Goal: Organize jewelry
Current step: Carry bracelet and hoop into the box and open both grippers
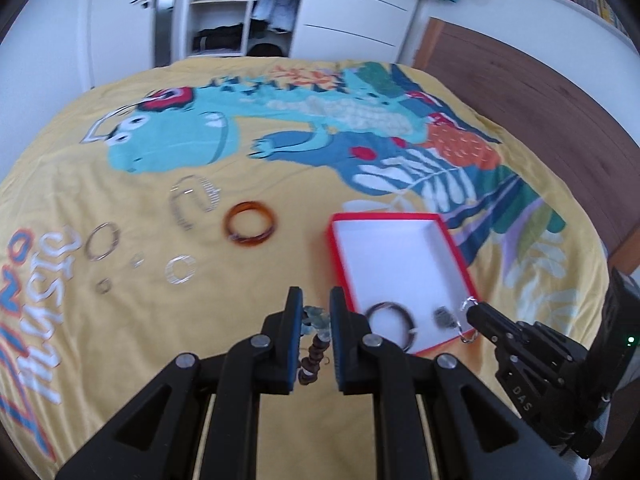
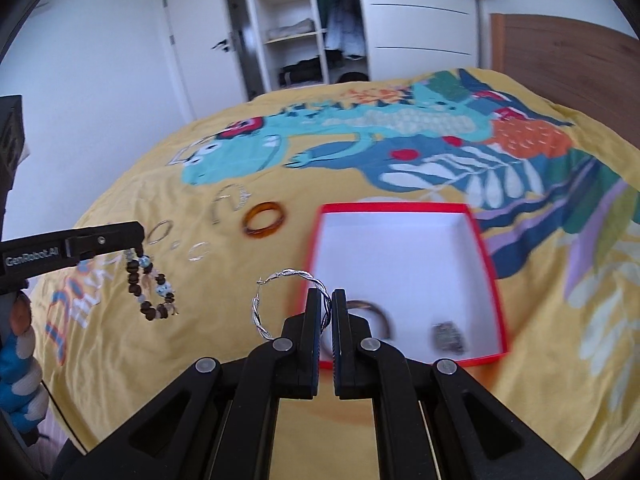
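My left gripper is shut on a bracelet of brown and pale blue beads, which hangs between its pads above the yellow bedspread. From the right wrist view the same left gripper shows at the left with the beaded bracelet dangling. My right gripper is shut on a twisted silver hoop, just in front of the near rim of the red box. The red box has a white inside and holds a dark bangle and a small dark piece. The right gripper reaches in from the right.
An amber bangle, a silver hoop, a flat silver ring and other silver pieces lie on the dinosaur-print bedspread, left of the box. A wooden board borders the bed on the right. An open wardrobe stands behind.
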Demonstrator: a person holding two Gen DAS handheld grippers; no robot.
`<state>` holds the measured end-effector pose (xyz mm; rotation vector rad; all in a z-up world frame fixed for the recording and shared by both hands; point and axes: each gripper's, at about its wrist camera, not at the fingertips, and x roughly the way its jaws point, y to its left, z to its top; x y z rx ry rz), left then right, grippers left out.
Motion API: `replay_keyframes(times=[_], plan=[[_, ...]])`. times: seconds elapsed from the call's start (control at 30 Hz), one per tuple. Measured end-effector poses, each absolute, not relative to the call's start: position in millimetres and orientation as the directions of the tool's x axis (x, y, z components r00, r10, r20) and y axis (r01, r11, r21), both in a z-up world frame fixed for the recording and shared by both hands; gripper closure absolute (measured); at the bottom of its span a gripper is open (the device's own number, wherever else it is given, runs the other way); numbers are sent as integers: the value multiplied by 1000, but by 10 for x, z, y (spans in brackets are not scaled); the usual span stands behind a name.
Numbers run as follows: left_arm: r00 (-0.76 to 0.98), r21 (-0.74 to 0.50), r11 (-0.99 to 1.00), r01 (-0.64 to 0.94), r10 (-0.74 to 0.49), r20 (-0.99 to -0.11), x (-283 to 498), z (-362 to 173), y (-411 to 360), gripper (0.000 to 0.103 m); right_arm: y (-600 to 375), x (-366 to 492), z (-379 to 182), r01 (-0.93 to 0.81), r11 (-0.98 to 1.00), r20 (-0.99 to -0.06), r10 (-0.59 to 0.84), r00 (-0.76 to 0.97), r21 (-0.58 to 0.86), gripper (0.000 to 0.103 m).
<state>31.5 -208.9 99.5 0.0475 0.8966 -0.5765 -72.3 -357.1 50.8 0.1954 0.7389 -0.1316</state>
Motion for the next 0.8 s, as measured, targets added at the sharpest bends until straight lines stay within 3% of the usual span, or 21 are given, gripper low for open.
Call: replay_keyframes(times=[0.37, 0.8], plan=[[402, -207, 781, 590, -506, -763, 886, 432, -3285, 91, -4609, -227, 123, 270, 956, -718, -106, 688, 117, 98], [282, -135, 770, 624, -383, -880, 1314, -345, -3559, 90, -4905, 401, -511, 310, 946, -851, -86, 518, 93, 98]])
